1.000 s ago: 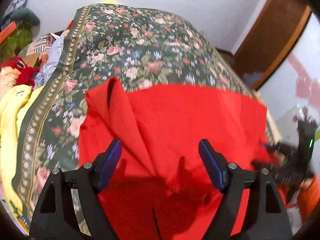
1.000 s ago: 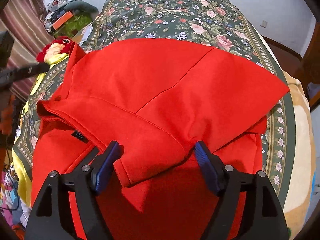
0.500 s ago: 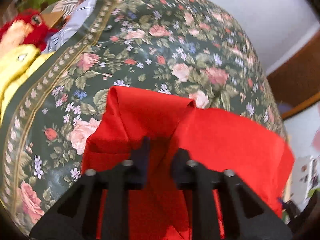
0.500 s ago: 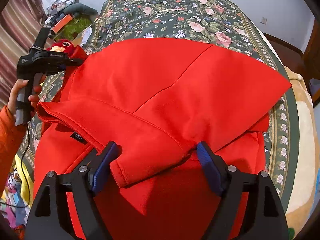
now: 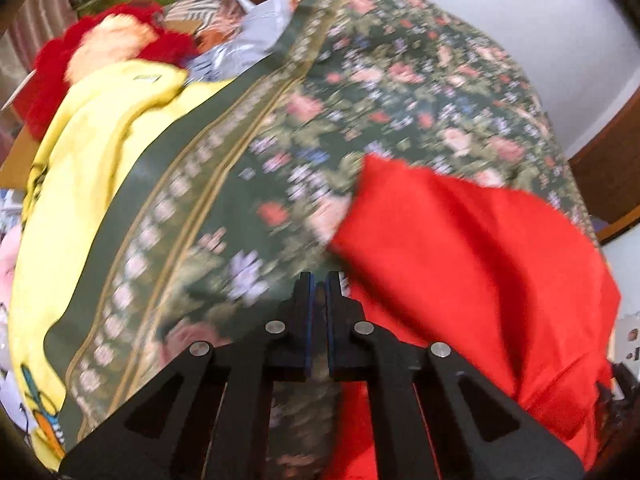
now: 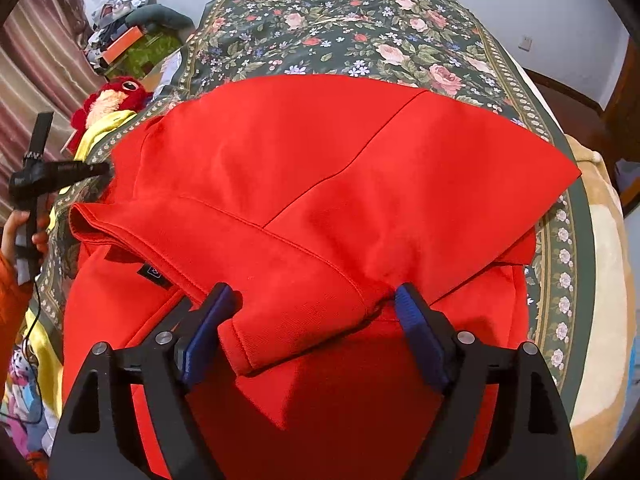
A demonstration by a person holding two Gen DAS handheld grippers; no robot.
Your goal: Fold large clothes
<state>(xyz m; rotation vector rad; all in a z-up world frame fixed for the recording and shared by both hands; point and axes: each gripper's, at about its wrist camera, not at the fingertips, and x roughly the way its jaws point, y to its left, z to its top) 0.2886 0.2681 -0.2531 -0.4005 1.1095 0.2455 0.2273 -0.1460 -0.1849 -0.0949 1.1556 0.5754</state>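
Red garment (image 6: 320,184) spread on the flowered bedspread (image 6: 360,32), one gripper at each side.

The garment lies across the near half of the bedspread, with a folded-over flap on top whose hemmed edge runs towards the right gripper (image 6: 316,320). That gripper's blue-padded fingers (image 6: 204,336) stand wide apart, one on either side of the flap's near corner, gripping nothing. In the left wrist view the garment (image 5: 460,260) lies to the right, blurred, and the left gripper (image 5: 319,284) has its fingers pressed together over the bedspread (image 5: 360,80) just beside the red edge; nothing red shows between them. A yellow blanket (image 5: 92,152) and a red plush toy (image 5: 100,40) lie along the bed's left side. In the right wrist view the left gripper (image 6: 100,169) sits at the garment's left edge.
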